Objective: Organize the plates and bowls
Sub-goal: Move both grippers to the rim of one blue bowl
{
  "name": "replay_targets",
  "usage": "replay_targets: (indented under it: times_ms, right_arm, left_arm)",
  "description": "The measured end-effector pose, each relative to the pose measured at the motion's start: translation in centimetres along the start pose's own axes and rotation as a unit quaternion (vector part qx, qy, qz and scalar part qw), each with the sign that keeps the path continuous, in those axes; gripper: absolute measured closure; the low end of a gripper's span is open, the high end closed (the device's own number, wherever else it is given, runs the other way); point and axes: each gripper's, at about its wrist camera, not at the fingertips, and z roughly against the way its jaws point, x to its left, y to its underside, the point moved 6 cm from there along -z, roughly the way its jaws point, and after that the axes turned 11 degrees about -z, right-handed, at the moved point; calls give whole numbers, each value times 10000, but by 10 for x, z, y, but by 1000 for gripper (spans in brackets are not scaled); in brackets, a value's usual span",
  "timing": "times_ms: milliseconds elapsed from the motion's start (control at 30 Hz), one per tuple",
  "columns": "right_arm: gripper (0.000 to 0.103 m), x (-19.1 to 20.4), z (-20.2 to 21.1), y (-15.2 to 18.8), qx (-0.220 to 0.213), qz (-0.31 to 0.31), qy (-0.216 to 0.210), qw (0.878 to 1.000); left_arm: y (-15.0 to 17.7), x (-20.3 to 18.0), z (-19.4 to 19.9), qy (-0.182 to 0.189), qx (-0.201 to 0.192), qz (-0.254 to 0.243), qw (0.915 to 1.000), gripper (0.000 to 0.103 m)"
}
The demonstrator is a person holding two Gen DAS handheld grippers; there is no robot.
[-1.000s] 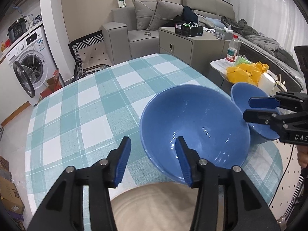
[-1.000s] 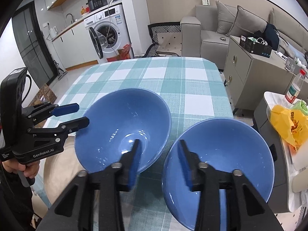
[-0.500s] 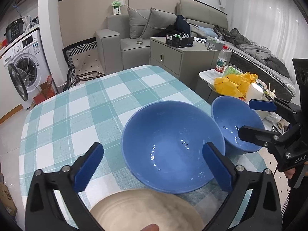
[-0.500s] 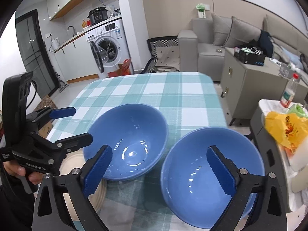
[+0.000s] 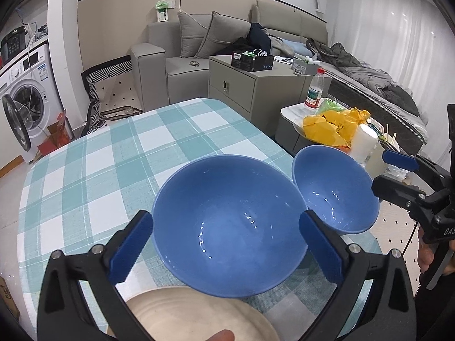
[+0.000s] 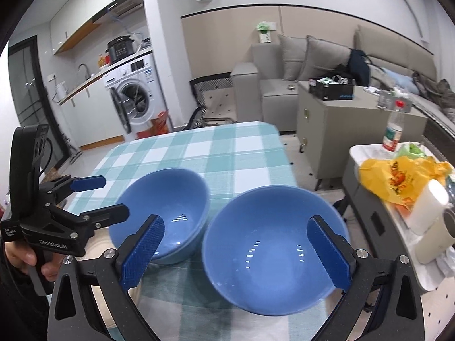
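Observation:
Two blue bowls stand side by side on the teal checked tablecloth (image 5: 99, 170). My left gripper (image 5: 227, 244) is open wide, its pads on either side of the left bowl (image 5: 230, 224) without pressing on it. The right bowl (image 5: 335, 190) sits just beyond, near the table's right edge. In the right wrist view, my right gripper (image 6: 237, 251) is open wide around the right bowl (image 6: 273, 250), with the left bowl (image 6: 165, 210) beside it. A beige plate (image 5: 199, 315) lies at the near edge under the left gripper (image 6: 105, 197). The right gripper (image 5: 389, 174) shows at the far right.
A side trolley (image 6: 366, 153) to the right of the table carries a yellow bag (image 6: 398, 173), a bottle (image 6: 394, 130) and a white roll (image 6: 426, 207). Behind stand a grey cabinet (image 5: 250, 88), a sofa (image 5: 182, 65) and a washing machine (image 6: 133, 99). A hand (image 6: 17, 255) holds the left gripper.
Both grippers went from nearly shut over a bowl's near rim to wide open, and both drew back and up. The bowls stayed on the table.

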Motion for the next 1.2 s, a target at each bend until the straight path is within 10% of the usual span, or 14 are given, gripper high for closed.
replay_targets:
  times_ms: [1200]
  right_arm:
    - [1, -98, -4, 14, 275, -722, 778, 9940]
  left_arm:
    - [-40, -78, -40, 504, 192, -809, 9953, 1]
